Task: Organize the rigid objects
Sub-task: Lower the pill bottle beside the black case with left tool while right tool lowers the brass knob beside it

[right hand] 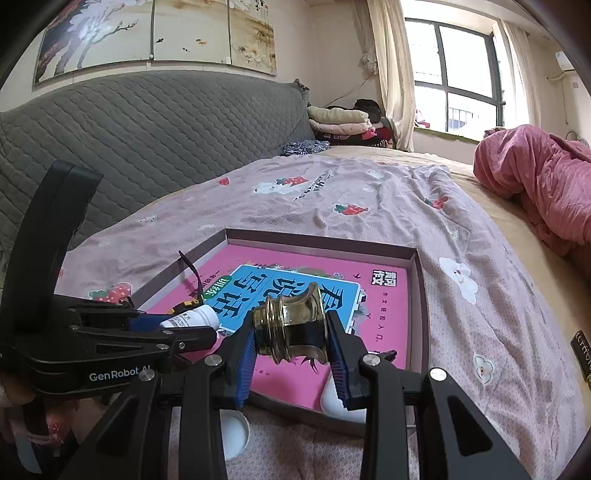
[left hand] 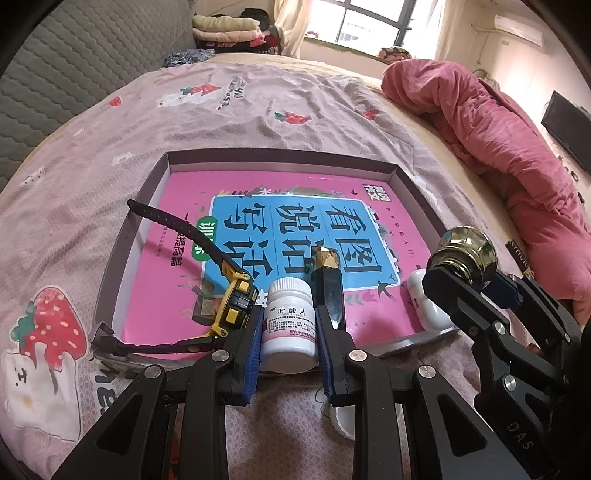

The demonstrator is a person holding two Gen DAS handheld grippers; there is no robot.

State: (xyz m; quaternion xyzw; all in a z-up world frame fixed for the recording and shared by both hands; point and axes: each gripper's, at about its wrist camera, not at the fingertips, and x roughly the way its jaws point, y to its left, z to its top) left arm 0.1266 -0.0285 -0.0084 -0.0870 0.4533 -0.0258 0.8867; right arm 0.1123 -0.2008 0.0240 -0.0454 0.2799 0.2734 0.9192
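The scene is viewed from two fisheye cameras, one mounted behind each hand-held gripper. From the left one, a steep downward look is taken, close over the shallow box (left hand: 413, 192) on the bed (left hand: 110, 155). From the right one, a flatter look is taken across the same box (right hand: 417, 266), toward the window (right hand: 458, 74). Box, bed, pink quilt (left hand: 487, 122) and window are shared, and each hand-held gripper is seen from the other camera.

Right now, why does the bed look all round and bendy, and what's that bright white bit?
Left wrist view: the fisheye lens bows the bed and darkens the corners; the window is washed out by daylight. Right wrist view: same curving; the brass knob shows small glints, and the window glares.
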